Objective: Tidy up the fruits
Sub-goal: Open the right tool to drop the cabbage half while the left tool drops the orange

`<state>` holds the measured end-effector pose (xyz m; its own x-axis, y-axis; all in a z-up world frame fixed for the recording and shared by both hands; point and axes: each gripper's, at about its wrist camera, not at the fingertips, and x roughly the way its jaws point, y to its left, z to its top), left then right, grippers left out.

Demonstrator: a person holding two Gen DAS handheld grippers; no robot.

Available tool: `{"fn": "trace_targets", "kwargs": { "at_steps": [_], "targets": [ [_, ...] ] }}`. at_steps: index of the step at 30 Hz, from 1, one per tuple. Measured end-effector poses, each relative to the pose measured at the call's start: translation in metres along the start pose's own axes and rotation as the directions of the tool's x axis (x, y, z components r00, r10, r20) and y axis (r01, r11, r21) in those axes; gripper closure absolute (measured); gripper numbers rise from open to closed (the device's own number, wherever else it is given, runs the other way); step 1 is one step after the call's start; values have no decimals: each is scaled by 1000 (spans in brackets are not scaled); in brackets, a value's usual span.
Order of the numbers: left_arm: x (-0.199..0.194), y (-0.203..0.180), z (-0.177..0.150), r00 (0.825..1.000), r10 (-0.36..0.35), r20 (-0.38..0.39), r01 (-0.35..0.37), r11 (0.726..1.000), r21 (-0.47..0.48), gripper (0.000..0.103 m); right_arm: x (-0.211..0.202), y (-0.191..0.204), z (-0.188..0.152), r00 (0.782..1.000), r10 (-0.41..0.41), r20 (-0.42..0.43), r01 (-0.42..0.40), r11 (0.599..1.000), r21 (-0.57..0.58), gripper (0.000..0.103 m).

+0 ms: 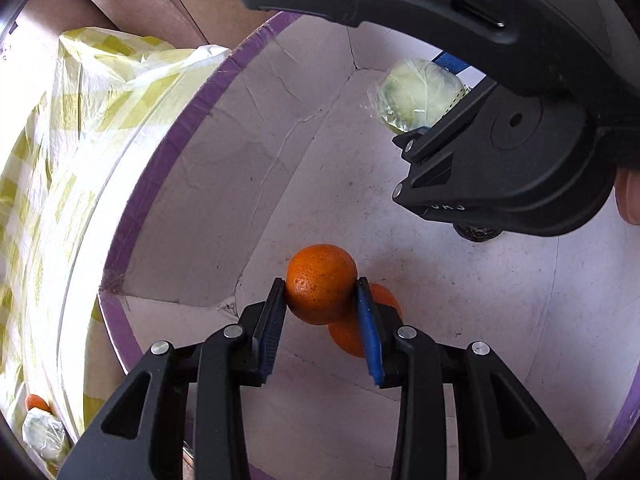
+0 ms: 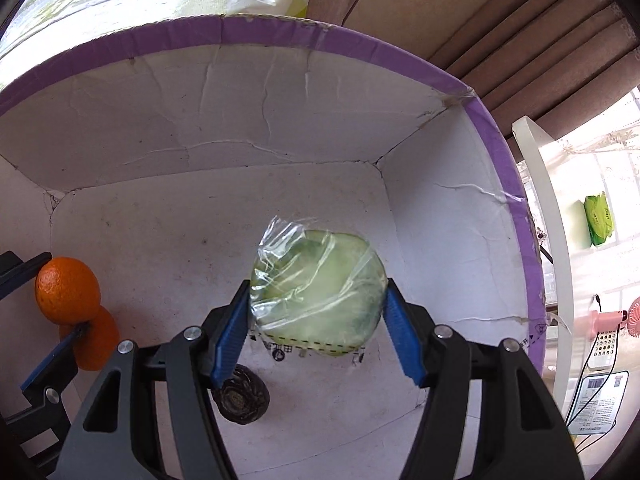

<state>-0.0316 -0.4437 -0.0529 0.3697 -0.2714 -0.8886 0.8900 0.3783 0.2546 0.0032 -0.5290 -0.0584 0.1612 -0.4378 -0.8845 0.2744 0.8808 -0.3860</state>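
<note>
Both grippers are inside a white cardboard box with a purple rim [image 1: 168, 148]. My left gripper [image 1: 321, 294] is shut on an orange [image 1: 320, 280], held just above a second orange [image 1: 348, 338] on the box floor. My right gripper [image 2: 316, 300] is shut on a pale green fruit wrapped in clear plastic [image 2: 320, 292], above the box floor [image 2: 180, 240]. In the left wrist view the right gripper [image 1: 412, 130] is at the upper right with the wrapped fruit [image 1: 416, 96]. In the right wrist view both oranges [image 2: 66, 288] are at the left.
A dark round fruit [image 2: 242, 398] lies on the box floor under the right gripper. A yellow-checked plastic bag [image 1: 80, 120] lies left of the box, with an orange [image 1: 36, 402] and a wrapped fruit [image 1: 44, 434] near it. Curtains [image 2: 520, 20] hang behind.
</note>
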Motion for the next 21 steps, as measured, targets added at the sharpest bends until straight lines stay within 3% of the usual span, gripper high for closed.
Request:
{"fn": "trace_targets", "kwargs": {
  "at_steps": [4, 9, 14, 17, 21],
  "targets": [
    [4, -1, 6, 1000, 2, 0, -2, 1000, 0, 68, -3, -6, -2, 1000, 4, 8, -4, 1000, 11, 38],
    [2, -1, 5, 1000, 5, 7, -5, 1000, 3, 60, -11, -11, -5, 1000, 8, 23, -9, 1000, 25, 28],
    [-8, -1, 3, 999, -4, 47, 4, 1000, 10, 41, -14, -16, -6, 998, 29, 51, -32, 998, 59, 22],
    [-20, 0, 2, 996, 27, 88, -28, 1000, 3, 19, -26, -30, -8, 992, 43, 115, -56, 992, 110, 21],
    [-37, 8, -1, 989, 19, 149, -14, 999, -36, 18, -48, -52, -13, 971, 48, 235, -101, 970, 219, 17]
  ]
}}
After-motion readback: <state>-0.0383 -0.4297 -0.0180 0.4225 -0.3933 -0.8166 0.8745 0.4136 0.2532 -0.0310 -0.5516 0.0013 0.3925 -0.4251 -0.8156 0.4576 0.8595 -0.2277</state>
